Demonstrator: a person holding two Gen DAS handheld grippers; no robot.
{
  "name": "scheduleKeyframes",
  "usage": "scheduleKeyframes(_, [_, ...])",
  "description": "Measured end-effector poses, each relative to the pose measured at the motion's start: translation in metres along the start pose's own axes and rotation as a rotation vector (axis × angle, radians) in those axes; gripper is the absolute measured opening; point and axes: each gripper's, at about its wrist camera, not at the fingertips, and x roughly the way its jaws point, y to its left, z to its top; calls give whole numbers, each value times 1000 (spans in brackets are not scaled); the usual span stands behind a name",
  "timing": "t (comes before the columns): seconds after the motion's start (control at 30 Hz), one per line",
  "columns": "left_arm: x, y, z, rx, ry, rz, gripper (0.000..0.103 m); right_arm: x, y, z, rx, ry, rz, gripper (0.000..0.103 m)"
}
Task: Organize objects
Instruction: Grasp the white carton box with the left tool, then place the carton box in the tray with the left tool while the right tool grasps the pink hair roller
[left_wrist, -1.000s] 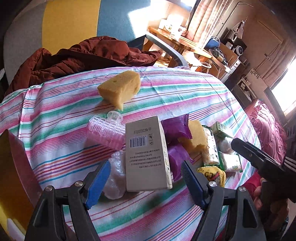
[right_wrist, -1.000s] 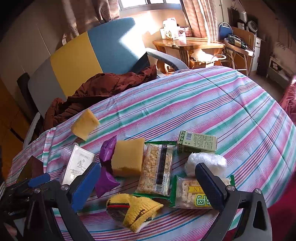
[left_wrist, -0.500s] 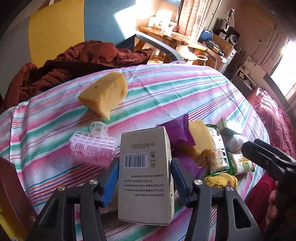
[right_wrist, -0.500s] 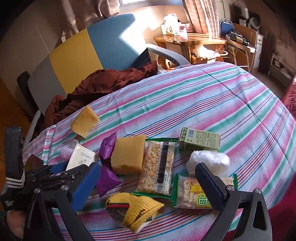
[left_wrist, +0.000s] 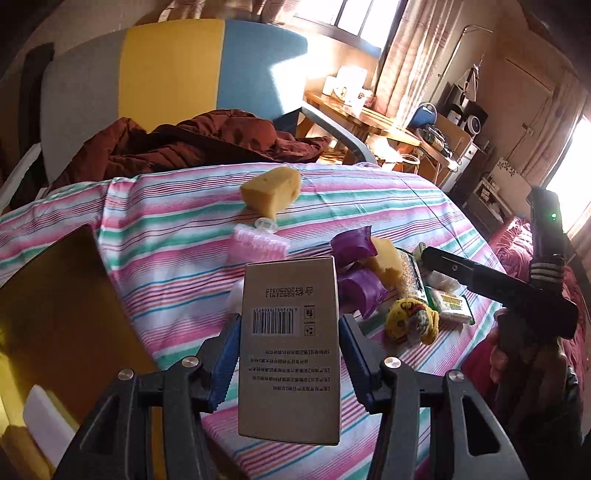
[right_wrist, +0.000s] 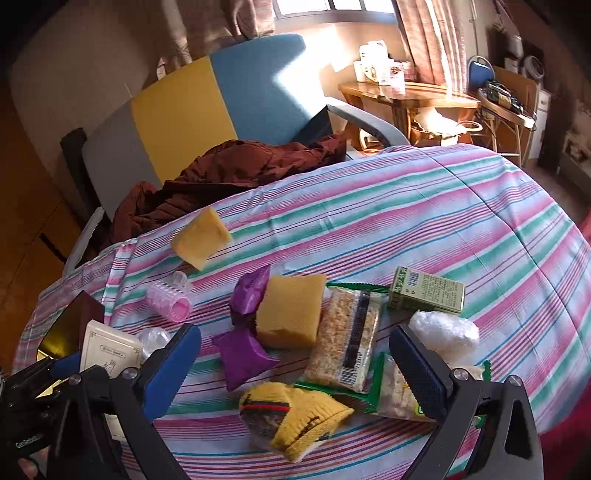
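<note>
My left gripper is shut on a beige cardboard box with a barcode and holds it lifted above the striped tablecloth. The box also shows in the right wrist view at the far left. My right gripper is open and empty, hovering over a yellow knitted item. On the cloth lie two yellow sponges, purple packets, a pink hair roller, a cereal bar, a green box and a white plastic wad.
A dark gold-lined box stands at the table's left edge. A maroon jacket lies on the blue, yellow and grey chair behind the table. A wooden side table with clutter stands at the back right.
My left gripper closed on the beige box and lifted it up and back from the cloth, toward the table's left edge. The right gripper has barely moved.
</note>
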Motion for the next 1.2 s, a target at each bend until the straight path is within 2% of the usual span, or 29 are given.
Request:
scheduleKeyframes(0.1, [-26,23,-12,-56,-31,13,54,3,14,-4,-46,20,20,102])
scheduleKeyframes(0.13, [-34,31,-14,-84,-45,-15,54,4,18,-5,-60,28,29,101])
scheduleKeyframes(0.2, [-52,41,-19,-122,-72,-17,54,6,29,-6,-78,47,44,100])
scheduleKeyframes(0.3, [-65,46,-18,-121,-100,1,53,8,51,-6,-108,70,65,100])
scheduleKeyframes(0.4, [-76,51,-18,-135,-121,-42,52,14,76,-1,-118,81,90,100])
scheduleKeyframes(0.47, [-84,53,-20,-135,-146,-39,52,19,95,5,-121,83,115,100])
scheduleKeyframes(0.6, [-99,70,-29,-167,-172,-20,52,47,134,13,-147,122,113,100])
scheduleKeyframes(0.77, [-120,113,-45,-253,-198,62,52,101,159,16,-137,210,55,99])
scheduleKeyframes(0.9, [-140,159,-52,-329,-225,176,52,142,161,16,-92,270,-9,98])
scheduleKeyframes(0.93, [-145,171,-51,-347,-234,210,52,149,159,16,-79,282,-17,89])
scheduleKeyframes(0.97, [-147,183,-51,-361,-242,241,52,154,157,15,-71,291,-13,73])
scheduleKeyframes(1.0, [-148,195,-49,-374,-240,281,52,158,155,15,-68,296,-9,68])
scheduleKeyframes(1.1, [-137,229,-47,-412,-207,363,52,157,156,12,-104,279,-22,66])
scheduleKeyframes(1.2, [-122,243,-45,-399,-185,415,52,155,155,11,-134,269,-24,64])
